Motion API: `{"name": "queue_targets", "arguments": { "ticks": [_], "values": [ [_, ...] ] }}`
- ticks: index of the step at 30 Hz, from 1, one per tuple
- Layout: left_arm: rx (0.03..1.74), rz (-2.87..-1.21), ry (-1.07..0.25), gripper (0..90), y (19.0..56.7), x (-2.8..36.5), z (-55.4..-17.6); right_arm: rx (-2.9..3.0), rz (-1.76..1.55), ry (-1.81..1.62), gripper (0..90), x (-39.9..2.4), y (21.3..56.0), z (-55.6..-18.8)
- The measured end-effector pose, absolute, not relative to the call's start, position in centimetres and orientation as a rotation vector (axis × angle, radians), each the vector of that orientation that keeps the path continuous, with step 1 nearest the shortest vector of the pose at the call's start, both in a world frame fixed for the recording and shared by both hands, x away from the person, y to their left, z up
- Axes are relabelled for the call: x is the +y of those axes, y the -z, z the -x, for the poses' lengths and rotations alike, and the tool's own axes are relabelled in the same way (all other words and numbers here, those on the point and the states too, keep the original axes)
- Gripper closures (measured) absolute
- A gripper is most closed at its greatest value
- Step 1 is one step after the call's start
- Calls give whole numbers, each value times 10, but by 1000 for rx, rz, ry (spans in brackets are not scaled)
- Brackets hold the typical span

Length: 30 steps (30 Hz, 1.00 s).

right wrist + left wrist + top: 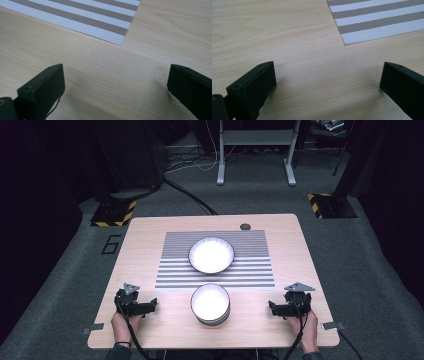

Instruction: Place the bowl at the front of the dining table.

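Striped placemat on wooden table; hazard-taped stand bases on floor behind.

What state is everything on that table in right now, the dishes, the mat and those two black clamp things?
Wide white plate with dark rim: upright, empty, on the mat.
Smaller white bowls: stacked, upright, top one empty, on bare wood.
Striped grey-and-white placemat: flat.
Left gripper: open, holding nothing.
Right gripper: open, holding nothing.

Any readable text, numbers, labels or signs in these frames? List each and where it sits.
"6": black outline numeral on the grey floor, just left of the table.
No lettering shows on the plate, the bowl, the striped mat or either gripper.
The yellow-and-black hazard stripes on the stand bases are a pattern, not text.
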<state>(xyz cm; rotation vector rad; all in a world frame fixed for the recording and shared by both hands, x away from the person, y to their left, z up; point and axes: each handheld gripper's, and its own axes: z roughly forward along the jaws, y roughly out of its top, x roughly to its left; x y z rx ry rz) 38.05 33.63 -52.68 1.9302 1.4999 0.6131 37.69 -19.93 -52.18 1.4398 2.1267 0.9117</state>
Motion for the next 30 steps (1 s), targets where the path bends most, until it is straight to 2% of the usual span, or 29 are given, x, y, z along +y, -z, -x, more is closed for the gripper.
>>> {"name": "queue_targets", "arguments": {
  "ticks": [14, 30],
  "values": [
    [1343, -1993, -613, 16, 508, 301, -379, 2143, -1330, -949, 38, -188, 484, -371],
    [1284, -2017, -560, 8, 493, 295, -376, 2197, -1264, -946, 51, -168, 467, -371]
  ]
}}
